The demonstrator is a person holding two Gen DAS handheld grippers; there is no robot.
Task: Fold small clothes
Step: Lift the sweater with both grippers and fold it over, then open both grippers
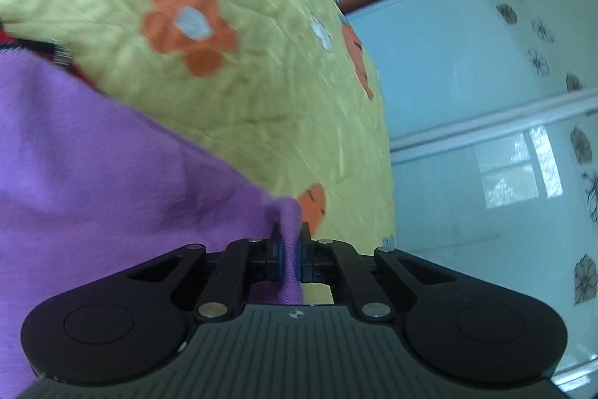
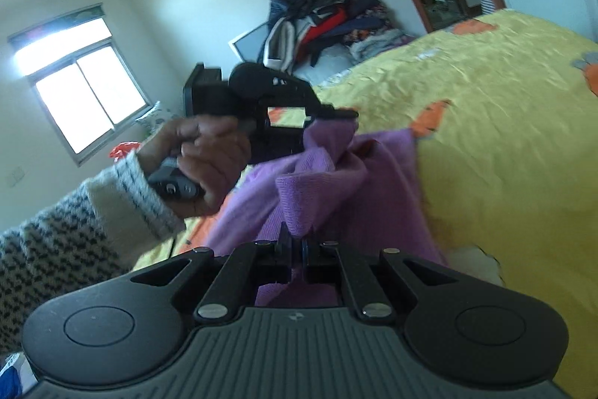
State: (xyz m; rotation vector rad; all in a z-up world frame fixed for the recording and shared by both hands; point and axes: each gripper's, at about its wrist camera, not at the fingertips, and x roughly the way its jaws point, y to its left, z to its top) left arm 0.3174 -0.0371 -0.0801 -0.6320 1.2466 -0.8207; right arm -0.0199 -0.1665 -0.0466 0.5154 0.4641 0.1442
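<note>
Views differ: right wrist cam shows the room, with a window (image 2: 80, 77), a pile of clothes (image 2: 329, 21) at the far end of the bed (image 2: 523, 156), and the person's hand (image 2: 209, 163) in a knit sleeve (image 2: 93, 227) gripping the left tool (image 2: 336, 114). Left wrist cam shows none of that, only the yellow bedspread (image 1: 231, 73) with orange flowers, a pale glossy wardrobe door (image 1: 486, 100) past the bed's edge, and a scrap of red and black fabric (image 1: 22, 43) at the frame's left.

Left tool clenched on a corner of the purple knit garment (image 1: 112, 174); cloth bunched between the blue pads (image 1: 277, 249). Right tool (image 2: 295, 245) also clenched on a fold of the same garment (image 2: 336, 182), the fingers nearly together.

Garment: soft purple knit, ribbed at the pinched edge, lifted and draped between the two tools above the bedspread, creased in loose folds, lower part near the bed's side edge. Both views motion-blurred.
</note>
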